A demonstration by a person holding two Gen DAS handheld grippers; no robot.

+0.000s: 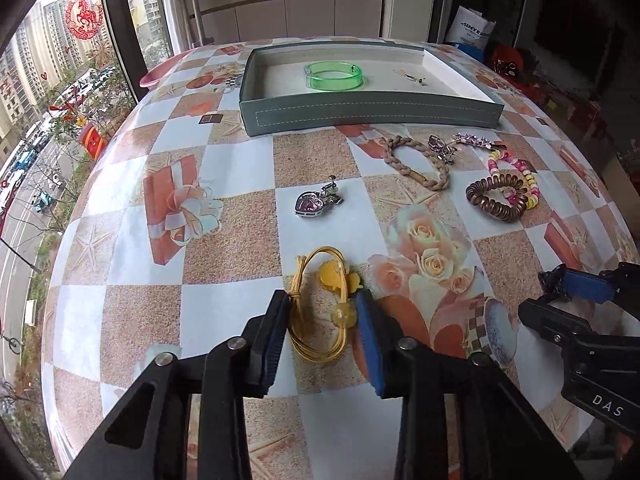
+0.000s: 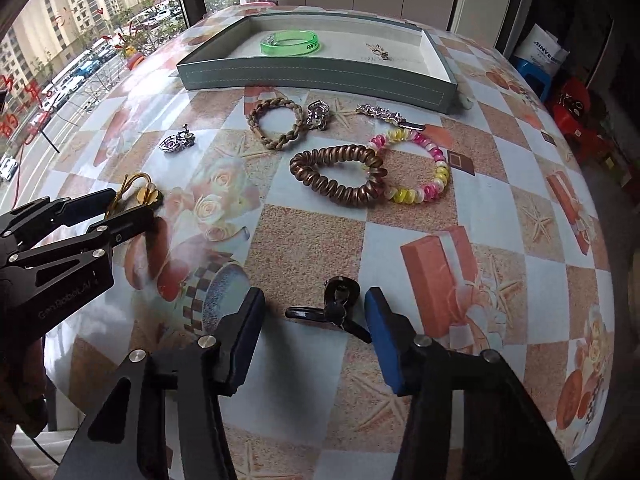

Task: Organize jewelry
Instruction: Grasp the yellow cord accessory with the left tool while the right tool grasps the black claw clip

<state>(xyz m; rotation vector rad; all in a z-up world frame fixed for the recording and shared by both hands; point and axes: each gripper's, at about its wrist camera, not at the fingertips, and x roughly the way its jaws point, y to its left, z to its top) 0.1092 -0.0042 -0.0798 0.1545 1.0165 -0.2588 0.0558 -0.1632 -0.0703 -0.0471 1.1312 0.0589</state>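
Checkered tablecloth [image 1: 224, 160] carried scattered jewelry near its front edge: left gripper [image 1: 322, 316] clenched on the yellow hair tie [image 1: 316, 312], while right gripper [image 2: 314, 320] straddled the black clip [image 2: 336, 310], pads not touching it.

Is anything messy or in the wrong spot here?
Yes. Only the green bangle and a small clip lie in the tray. The brown coil tie overlaps the pink-yellow coil bracelet on the table.
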